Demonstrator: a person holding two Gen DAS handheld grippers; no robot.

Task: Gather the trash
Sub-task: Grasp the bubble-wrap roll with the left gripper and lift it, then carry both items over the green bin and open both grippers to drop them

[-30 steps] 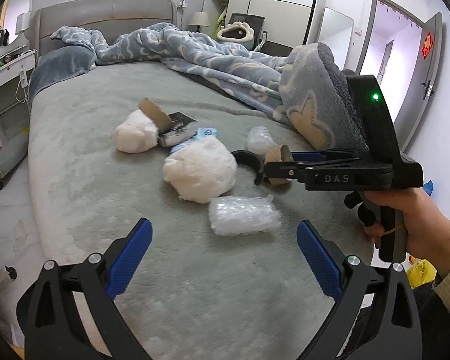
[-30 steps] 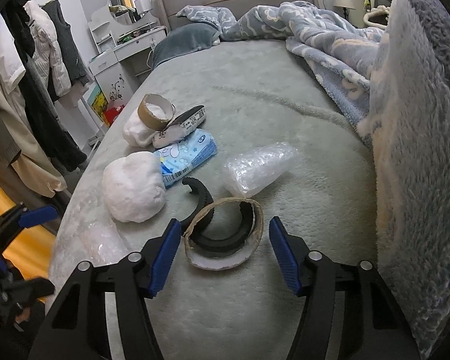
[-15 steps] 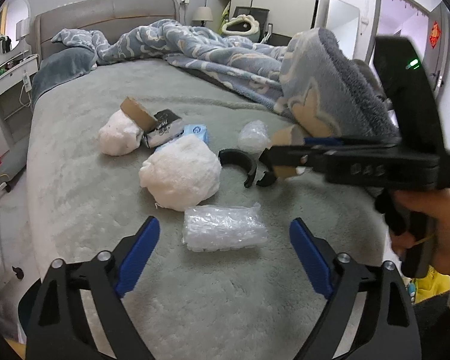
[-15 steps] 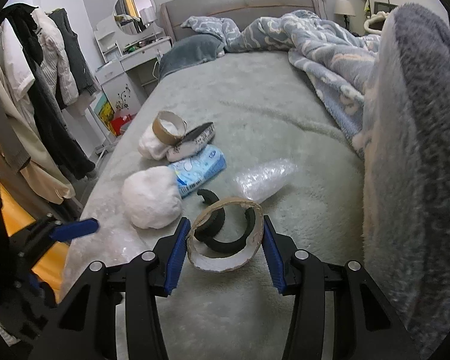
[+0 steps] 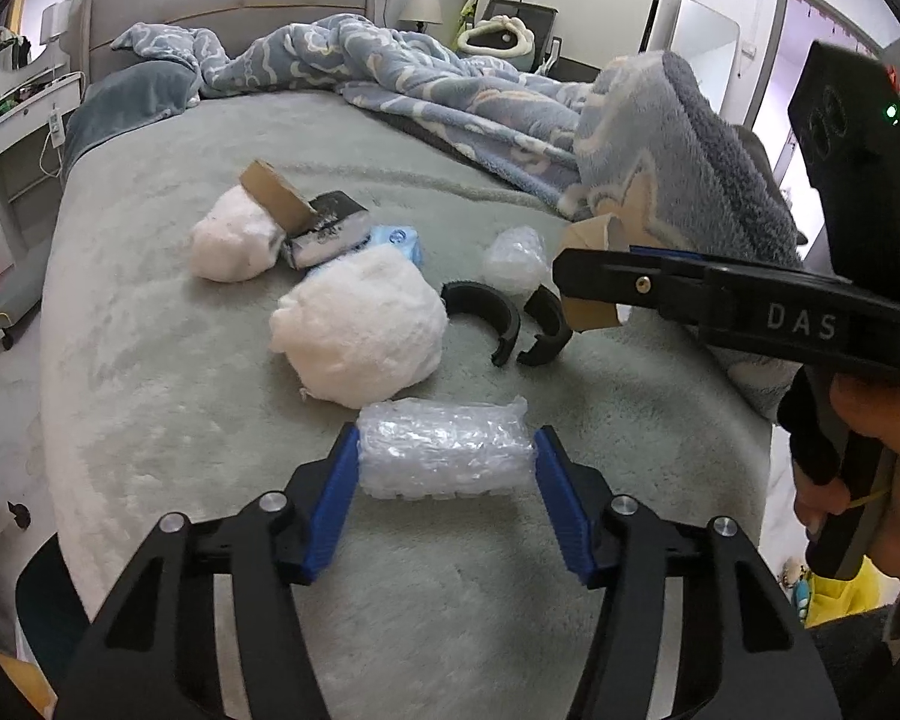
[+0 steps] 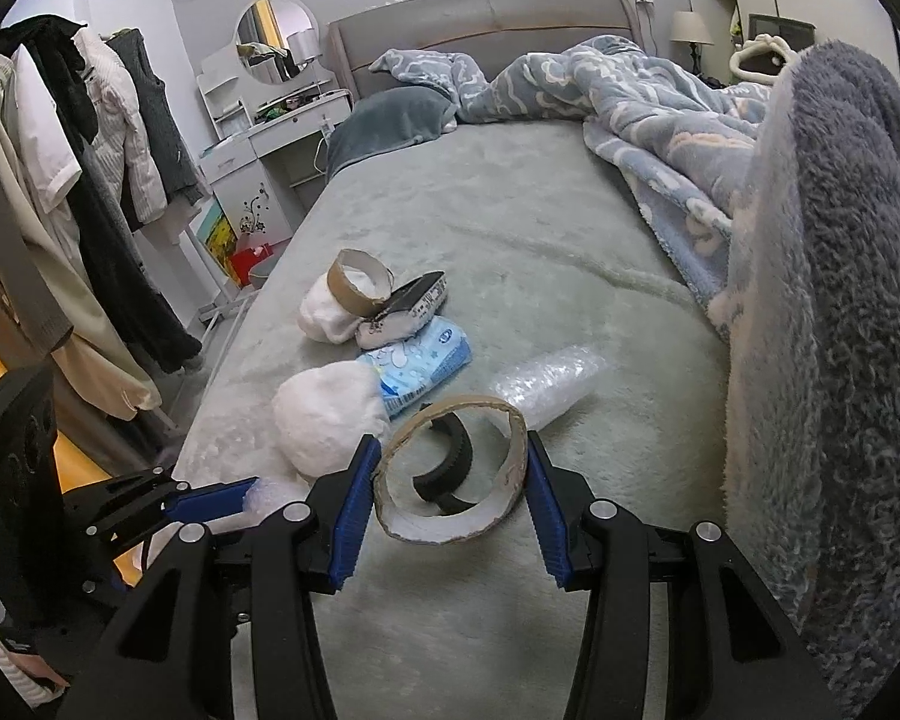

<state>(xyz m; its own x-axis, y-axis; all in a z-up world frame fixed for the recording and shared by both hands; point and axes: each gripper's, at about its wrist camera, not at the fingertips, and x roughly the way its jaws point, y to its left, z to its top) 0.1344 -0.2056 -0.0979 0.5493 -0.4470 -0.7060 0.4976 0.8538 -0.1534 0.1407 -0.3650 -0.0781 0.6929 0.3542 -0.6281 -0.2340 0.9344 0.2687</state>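
Trash lies on a grey-green bed [image 5: 150, 360]. My left gripper [image 5: 447, 477] is shut on a roll of bubble wrap [image 5: 444, 450], its blue pads against both ends. My right gripper [image 6: 447, 495] is shut on a cardboard tape ring [image 6: 450, 471] and holds it above the bed; the ring also shows in the left wrist view [image 5: 591, 276]. On the bed lie two black curved plastic pieces [image 5: 486, 318], a big white fluffy ball [image 5: 360, 330], a smaller white ball [image 5: 228, 240], another cardboard ring [image 6: 360, 279], a blue tissue pack [image 6: 420, 366] and a second bubble wrap piece [image 6: 546, 384].
A rumpled blue blanket [image 5: 450, 96] covers the far and right side of the bed, with a thick fold [image 6: 828, 300] right beside my right gripper. Clothes hang on a rack [image 6: 78, 180] left of the bed. A white dresser [image 6: 258, 144] stands by the headboard.
My left gripper moved forward and closed on the bubble wrap roll. My right gripper closed on the cardboard ring and lifted it off the black plastic pieces.
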